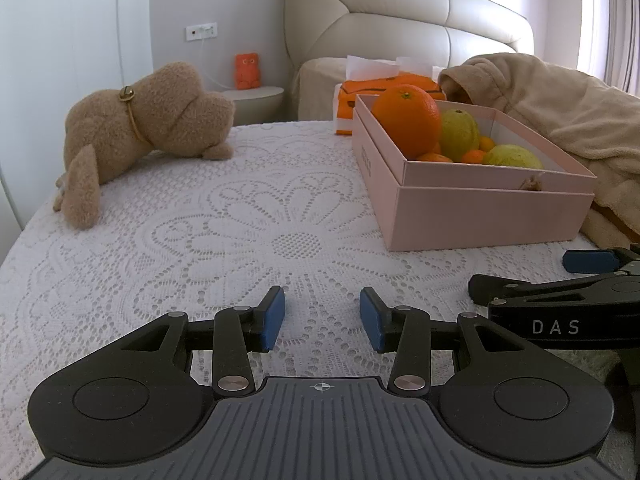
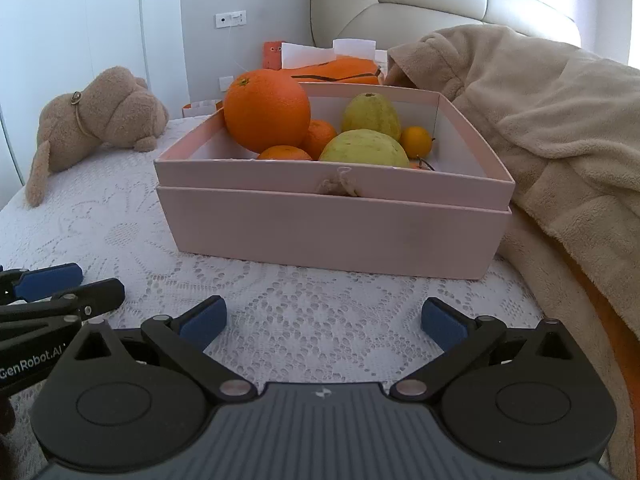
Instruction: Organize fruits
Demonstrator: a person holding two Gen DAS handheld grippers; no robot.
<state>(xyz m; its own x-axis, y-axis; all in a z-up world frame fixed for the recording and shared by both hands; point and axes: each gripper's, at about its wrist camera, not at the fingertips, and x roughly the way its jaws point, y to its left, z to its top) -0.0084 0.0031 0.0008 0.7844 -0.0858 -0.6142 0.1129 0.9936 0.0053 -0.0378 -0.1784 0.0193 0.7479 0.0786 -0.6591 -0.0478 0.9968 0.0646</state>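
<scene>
Grippers low over the lace cloth (image 2: 280, 320): left gripper (image 1: 322, 320) and right gripper (image 2: 322, 322) both spread, holding nothing. Beyond them the pink box (image 2: 332, 232) holds all visible fruit: big orange (image 2: 266, 110), guavas (image 2: 364, 148), small citrus (image 2: 416, 142). Fits either fruit awaiting sorting out or sorting finished; no move settled.

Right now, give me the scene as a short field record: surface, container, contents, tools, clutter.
surface: white lace cloth
container: pink box, open top, on the cloth
contents: large orange, two green fruits, several small oranges, all inside the box
left tool: open, empty, low over the cloth
right tool: open wide, empty, facing the box
clutter: plush toy left of the box; beige blanket against its right side
</scene>
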